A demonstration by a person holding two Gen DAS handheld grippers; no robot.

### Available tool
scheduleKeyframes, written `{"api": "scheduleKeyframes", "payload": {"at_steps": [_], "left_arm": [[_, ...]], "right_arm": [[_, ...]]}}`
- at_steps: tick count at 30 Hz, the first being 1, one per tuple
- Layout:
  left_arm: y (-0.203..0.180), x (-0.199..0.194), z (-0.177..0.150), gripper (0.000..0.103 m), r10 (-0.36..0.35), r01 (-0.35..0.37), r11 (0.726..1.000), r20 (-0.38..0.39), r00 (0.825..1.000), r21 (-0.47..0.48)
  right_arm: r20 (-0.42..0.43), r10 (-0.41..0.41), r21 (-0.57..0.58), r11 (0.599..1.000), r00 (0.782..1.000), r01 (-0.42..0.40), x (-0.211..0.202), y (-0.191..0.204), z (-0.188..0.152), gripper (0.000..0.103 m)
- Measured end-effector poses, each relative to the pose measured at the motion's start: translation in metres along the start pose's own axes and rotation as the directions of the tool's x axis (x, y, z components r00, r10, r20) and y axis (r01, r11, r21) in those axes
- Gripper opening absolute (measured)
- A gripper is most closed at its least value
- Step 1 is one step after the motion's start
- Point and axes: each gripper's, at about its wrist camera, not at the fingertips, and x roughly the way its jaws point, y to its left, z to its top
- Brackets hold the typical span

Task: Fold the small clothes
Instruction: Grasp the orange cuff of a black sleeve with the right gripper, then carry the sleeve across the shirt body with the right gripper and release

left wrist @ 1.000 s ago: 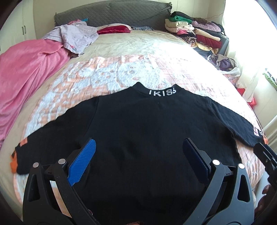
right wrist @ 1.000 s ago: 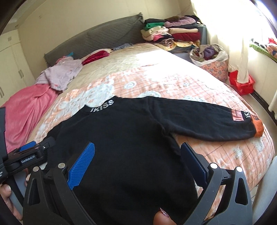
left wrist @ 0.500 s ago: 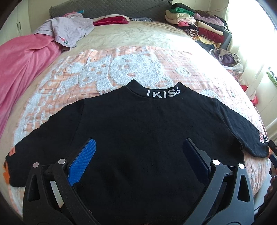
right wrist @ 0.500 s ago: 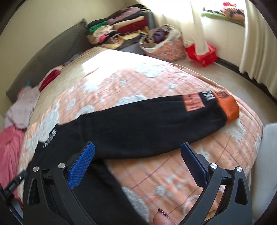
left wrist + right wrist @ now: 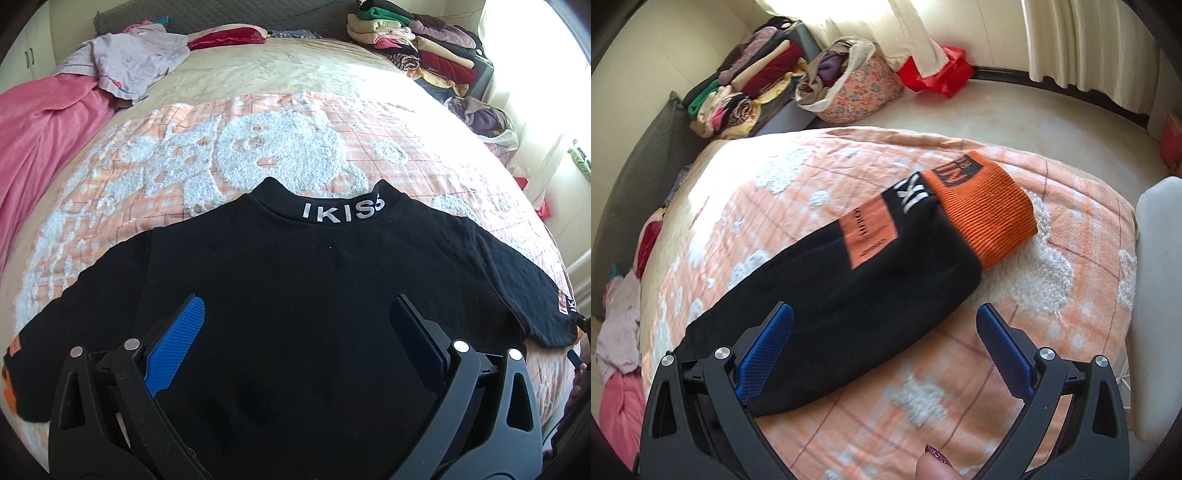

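Sweatshirt (image 5: 314, 295) black, spread flat, back up, on orange-and-white bedspread (image 5: 258, 155), sleeves out to both sides. Left gripper (image 5: 295, 332) spread wide, empty, hovering over sweatshirt's lower body. Right gripper (image 5: 884, 347) likewise parted, holding nothing, over right sleeve (image 5: 849, 295). Judgement: thick knit, soft, floppy, light; will sag when lifted. Best hold: ribbed orange cuff (image 5: 986, 218) beyond sleeve, firmer edge. Writing: collar reads "IKISS"; orange patch near cuff, print too small. Folded clothes stack (image 5: 417, 48) far behind sweatshirt.
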Motion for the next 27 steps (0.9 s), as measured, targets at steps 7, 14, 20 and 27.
{"api": "scheduleKeyframes", "payload": {"at_steps": [7,14,20,27], "left_arm": [[0.003,0.011,0.005,0.094,-0.025,0.025,1.0,-0.018,1.0,-0.005],[0.008,0.014,-0.002,0.094,-0.037,0.037,0.999,-0.031,0.999,0.001],[0.016,0.009,-0.006,0.094,-0.036,0.036,0.999,-0.028,0.999,-0.01],[0.026,-0.003,-0.003,0.094,-0.058,0.058,0.998,-0.003,0.998,-0.031]], "right_arm": [[0.034,0.001,0.018,1.0,0.999,-0.002,0.017,-0.005,0.011,0.098],[0.088,-0.04,-0.007,0.999,0.995,0.041,0.019,-0.001,0.018,0.049],[0.132,0.068,-0.042,0.997,0.989,-0.063,0.001,0.006,0.016,0.02],[0.154,0.237,-0.149,0.965,0.959,-0.215,-0.041,0.046,0.013,0.016]]}}
